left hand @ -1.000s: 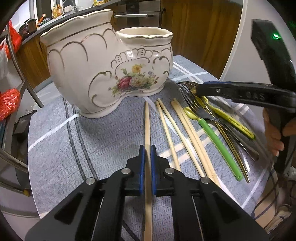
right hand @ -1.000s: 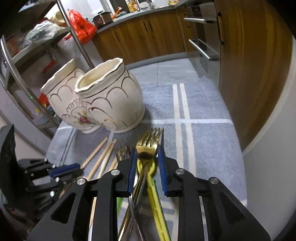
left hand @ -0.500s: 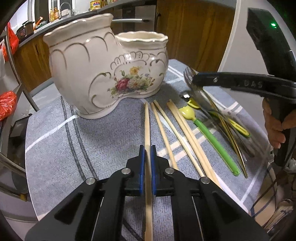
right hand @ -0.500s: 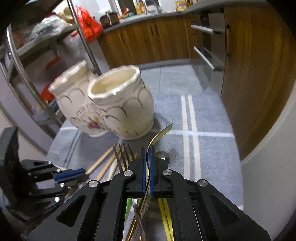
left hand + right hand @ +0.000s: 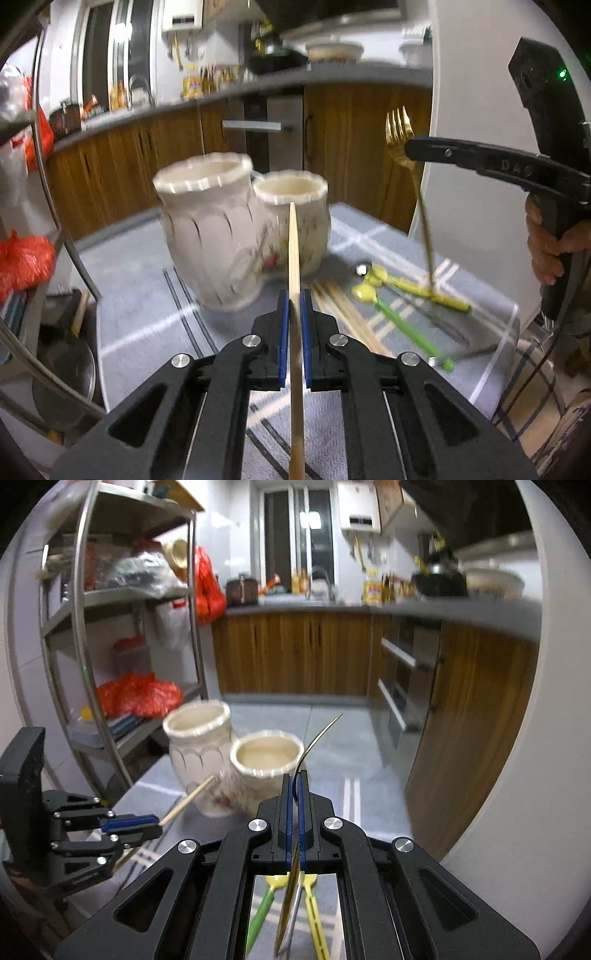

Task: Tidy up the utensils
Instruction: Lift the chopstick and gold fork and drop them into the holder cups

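Observation:
My left gripper [image 5: 293, 306] is shut on a wooden chopstick [image 5: 294, 251] and holds it raised, its tip toward the cream two-mouthed ceramic holder [image 5: 221, 236]. My right gripper [image 5: 294, 790] is shut on a gold fork [image 5: 317, 738], lifted above the table with its tines up; in the left wrist view the fork [image 5: 399, 136] hangs from that gripper [image 5: 410, 147] to the right of the holder. The left gripper [image 5: 147, 823] with the chopstick [image 5: 188, 799] also shows in the right wrist view, left of the holder [image 5: 229, 760].
More chopsticks [image 5: 343, 310], a green spoon [image 5: 399, 325], a yellow spoon [image 5: 413, 288] and a dark utensil lie on the grey cloth-covered table [image 5: 147, 295]. A metal shelf rack [image 5: 92, 627] stands at the left. Wooden cabinets [image 5: 295, 653] are behind.
Both grippers have lifted their utensils off the table. The chopstick now points up toward the holder, and the fork hangs in the air above the remaining cutlery.

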The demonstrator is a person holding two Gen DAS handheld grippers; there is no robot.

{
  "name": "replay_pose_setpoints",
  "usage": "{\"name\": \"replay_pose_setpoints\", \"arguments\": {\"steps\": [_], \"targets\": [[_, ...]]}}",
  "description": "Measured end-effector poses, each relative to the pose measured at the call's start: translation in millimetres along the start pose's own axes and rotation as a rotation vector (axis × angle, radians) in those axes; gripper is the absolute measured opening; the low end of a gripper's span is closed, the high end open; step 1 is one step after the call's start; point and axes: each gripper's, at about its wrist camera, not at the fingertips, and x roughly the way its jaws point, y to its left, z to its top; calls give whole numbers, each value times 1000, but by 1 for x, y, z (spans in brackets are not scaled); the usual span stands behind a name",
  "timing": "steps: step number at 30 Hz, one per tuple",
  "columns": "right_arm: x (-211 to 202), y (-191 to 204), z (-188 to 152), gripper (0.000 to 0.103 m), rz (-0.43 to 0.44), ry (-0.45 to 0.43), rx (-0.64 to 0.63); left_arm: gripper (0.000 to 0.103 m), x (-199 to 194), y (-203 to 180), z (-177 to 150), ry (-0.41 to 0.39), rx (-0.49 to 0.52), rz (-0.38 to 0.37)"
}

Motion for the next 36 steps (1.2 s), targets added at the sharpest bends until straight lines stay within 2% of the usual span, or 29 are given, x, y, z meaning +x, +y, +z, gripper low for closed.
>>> {"name": "replay_pose_setpoints", "arguments": {"steps": [6, 10, 14, 20, 26, 31, 36], "targets": [[-4, 3, 26, 3, -20, -97, -9, 6, -28, 6, 24, -169, -25, 7], [-1, 1, 48, 3, -16, -138, 8, 6, -37, 25, 59, -271, -56, 10], [2, -3, 76, 3, 8, -182, 40, 6, -31, 52, 101, -354, -133, -27], [7, -7, 103, 3, 34, -246, 105, 6, 5, 81, 137, -378, -218, -19], [27, -3, 103, 3, -31, -276, 97, 6, 48, 87, 136, -383, -280, 11], [55, -5, 83, 3, -26, -216, 114, 6, 69, 84, 130, -377, -262, 99], [73, -4, 62, 3, -18, -145, 119, 6, 65, 78, 110, -354, -227, 113]]}}
